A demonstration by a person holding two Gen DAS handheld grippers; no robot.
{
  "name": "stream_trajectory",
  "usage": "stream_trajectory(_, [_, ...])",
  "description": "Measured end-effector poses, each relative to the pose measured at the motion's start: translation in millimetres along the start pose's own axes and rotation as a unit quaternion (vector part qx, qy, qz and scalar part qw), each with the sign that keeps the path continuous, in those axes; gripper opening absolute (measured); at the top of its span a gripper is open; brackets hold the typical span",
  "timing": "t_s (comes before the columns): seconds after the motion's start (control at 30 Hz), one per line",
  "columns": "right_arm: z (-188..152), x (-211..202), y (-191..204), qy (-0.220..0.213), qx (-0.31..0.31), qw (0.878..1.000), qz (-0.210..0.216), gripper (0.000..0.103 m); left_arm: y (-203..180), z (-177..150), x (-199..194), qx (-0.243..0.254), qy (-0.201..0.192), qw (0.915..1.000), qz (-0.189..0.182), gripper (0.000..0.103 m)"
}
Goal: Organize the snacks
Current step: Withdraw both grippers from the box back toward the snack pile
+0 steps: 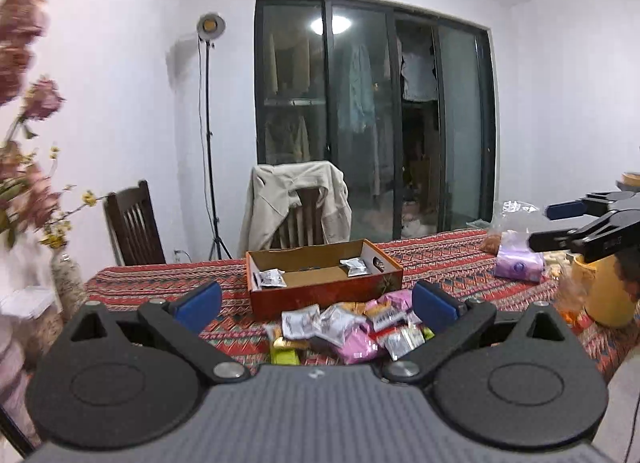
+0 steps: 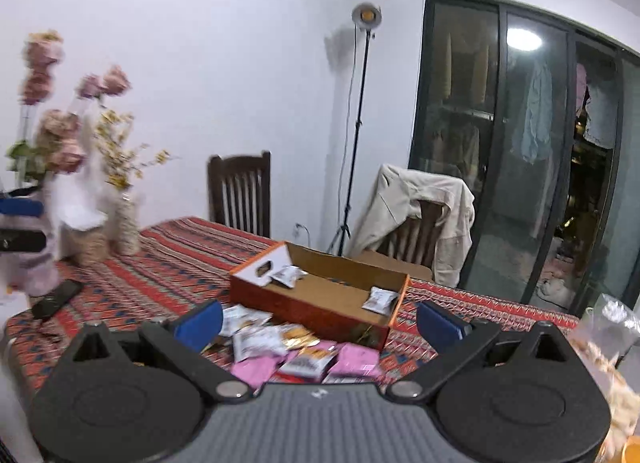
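snack packets lie in a loose pile on the surface, just in front of the open cardboard box. two small silver packets sit inside the box, one at each end. left tongs are wide apart with nothing between them. right tongs are wide apart too, holding nothing. a vase of flowers stands at the far corner. a jacket hangs on a chair behind.

Red-patterned tablecloth, pink snack packets
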State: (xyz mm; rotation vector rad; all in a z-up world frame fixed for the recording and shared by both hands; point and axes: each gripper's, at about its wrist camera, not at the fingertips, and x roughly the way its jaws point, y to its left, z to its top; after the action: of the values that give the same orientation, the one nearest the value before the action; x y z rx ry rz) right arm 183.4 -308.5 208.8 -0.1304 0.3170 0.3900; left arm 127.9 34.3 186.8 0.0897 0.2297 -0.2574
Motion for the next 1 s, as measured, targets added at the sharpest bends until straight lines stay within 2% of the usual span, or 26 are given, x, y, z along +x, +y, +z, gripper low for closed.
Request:
stream_trajectory(0.1, [-36, -43, 14, -0.023, 0.006, 1.0, 0.001, 0.103, -4, -32, -34, -0.009, -0.015, 0.9998, 0.005, 0.103])
stream_trajectory(0.2, [-70, -80, 29, -0.04, 0.012, 0.999, -0.01, 0.103, -1, -60, -55, -0.04, -0.004, 0.9992, 0.002, 0.103])
stream_trajectory(0.3, [-103, -111, 41, -0.058, 0.026, 0.998, -0.023, 0.103, 1, -89, -73, -0.047, 0.004, 0.9988, 0.01, 0.103])
stream_trajectory(0.43, [-145, -134, 56, -0.054, 0.043, 0.997, -0.03, 0.103, 1, -121, -90, -0.057, 0.014, 0.9978, 0.029, 0.103])
stream_trajectory(0.53, [-174, -138, 67, -0.044, 0.055, 0.997, -0.029, 0.103, 3, -140, -91, -0.068, 0.045, 0.9964, 0.025, 0.103])
stream_trajectory(0.73, [-217, -123, 92, -0.024, 0.074, 0.996, -0.054, 0.103, 5, -157, -71, -0.065, 0.061, 0.9954, 0.037, 0.103])
stream_trajectory(1.0, [-225, -88, 98, -0.012, 0.086, 0.994, -0.065, 0.103, 8, -172, -44, -0.077, 0.09, 0.992, 0.045, 0.103])
